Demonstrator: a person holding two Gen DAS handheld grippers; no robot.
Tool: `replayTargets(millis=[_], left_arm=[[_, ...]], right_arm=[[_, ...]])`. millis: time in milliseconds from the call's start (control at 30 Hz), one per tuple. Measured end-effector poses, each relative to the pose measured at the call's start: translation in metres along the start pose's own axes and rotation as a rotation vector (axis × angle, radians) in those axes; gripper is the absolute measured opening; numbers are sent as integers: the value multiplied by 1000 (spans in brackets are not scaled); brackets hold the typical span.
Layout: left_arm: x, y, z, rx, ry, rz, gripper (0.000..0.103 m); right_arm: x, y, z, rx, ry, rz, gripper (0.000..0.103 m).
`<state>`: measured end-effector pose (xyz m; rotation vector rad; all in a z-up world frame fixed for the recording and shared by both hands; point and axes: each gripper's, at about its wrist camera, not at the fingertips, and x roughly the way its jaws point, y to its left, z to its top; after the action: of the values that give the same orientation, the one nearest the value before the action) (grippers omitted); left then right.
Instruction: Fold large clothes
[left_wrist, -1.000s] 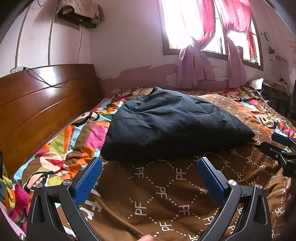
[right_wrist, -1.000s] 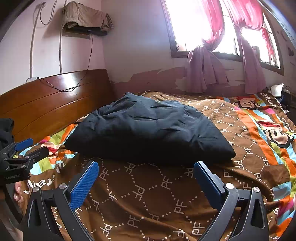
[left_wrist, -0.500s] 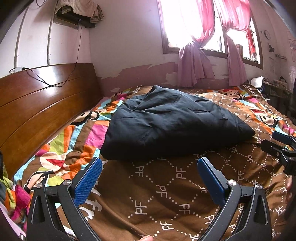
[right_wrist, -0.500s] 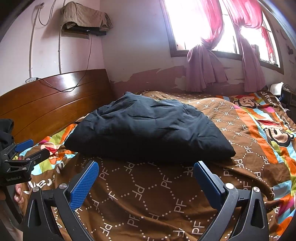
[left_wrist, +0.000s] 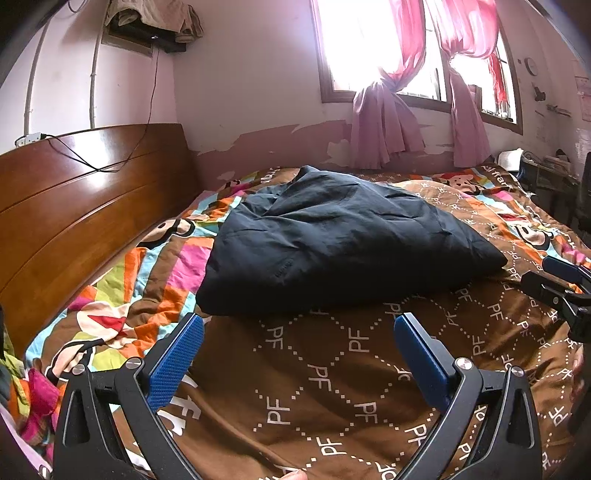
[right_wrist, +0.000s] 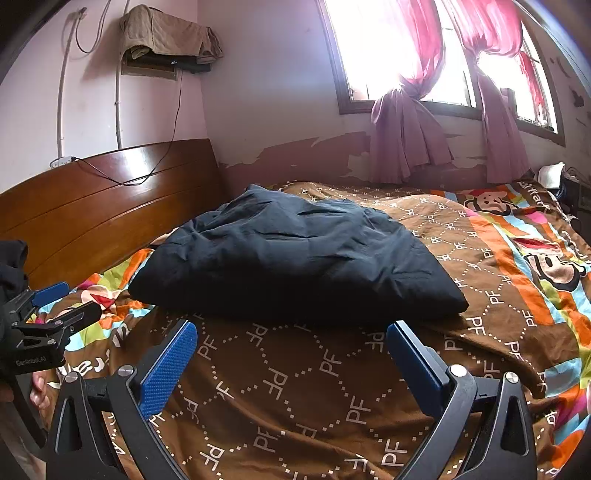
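Here, at the left, the wooden headboard (left_wrist: 85, 206) runs along the edge of the bed, and the left gripper (left_wrist: 299, 354) hovers low over the brown patterned bedspread (left_wrist: 332, 387) with its blue fingers spread wide and nothing between them. Ahead of it lies the dark jacket (left_wrist: 332, 240), a puffy, roughly squared bundle resting on the bedspread, free of either tool. That compact shape fits a finished fold as well as a bundle waiting to be spread. To the right, the right gripper (right_wrist: 291, 358) is likewise held wide and empty, just short of the jacket's near edge.
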<state>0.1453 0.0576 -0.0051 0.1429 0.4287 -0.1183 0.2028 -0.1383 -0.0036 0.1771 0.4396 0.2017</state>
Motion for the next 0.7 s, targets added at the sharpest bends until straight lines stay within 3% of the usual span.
replayTargets(millis=[700], left_arm=[[0, 0, -1, -2, 8, -10, 101]], right_arm=[[2, 1, -4, 6, 10, -11, 103]])
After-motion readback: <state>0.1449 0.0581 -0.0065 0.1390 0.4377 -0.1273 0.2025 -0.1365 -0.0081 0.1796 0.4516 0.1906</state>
